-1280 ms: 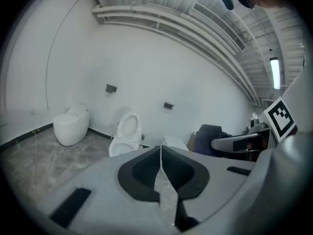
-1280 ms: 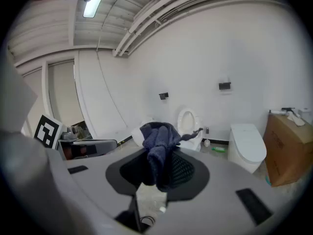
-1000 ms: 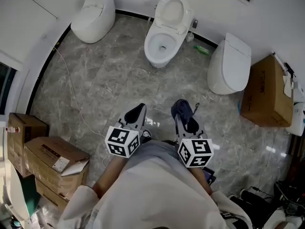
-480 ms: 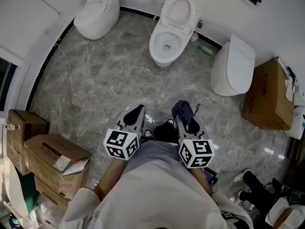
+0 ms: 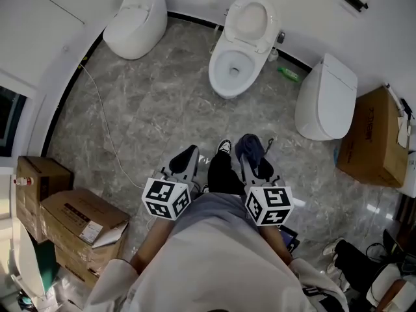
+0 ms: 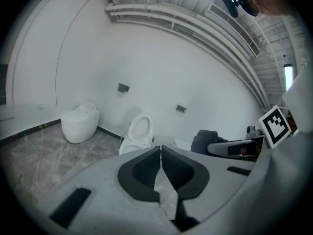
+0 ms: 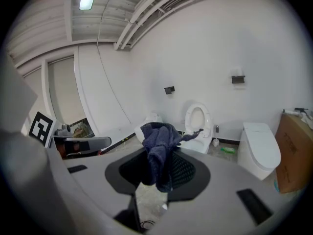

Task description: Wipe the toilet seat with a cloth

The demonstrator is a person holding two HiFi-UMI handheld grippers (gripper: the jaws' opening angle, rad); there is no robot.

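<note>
From above, the left gripper (image 5: 187,156) and the right gripper (image 5: 252,151) sit side by side, both pointing at the open toilet (image 5: 229,69), which stands well ahead of their tips across the marble floor (image 5: 149,109).

In the left gripper view, the jaws are pressed together with nothing between them, and the toilet is straight beyond the tips.

In the right gripper view, the jaws are clamped on a dark blue cloth (image 7: 159,148). It bunches above the tips and droops between them, and the toilet is far ahead, just right of it.

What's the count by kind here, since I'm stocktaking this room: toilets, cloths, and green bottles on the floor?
Toilets: 3
Dark blue cloth: 1
Green bottle: 1
Total: 5
</note>
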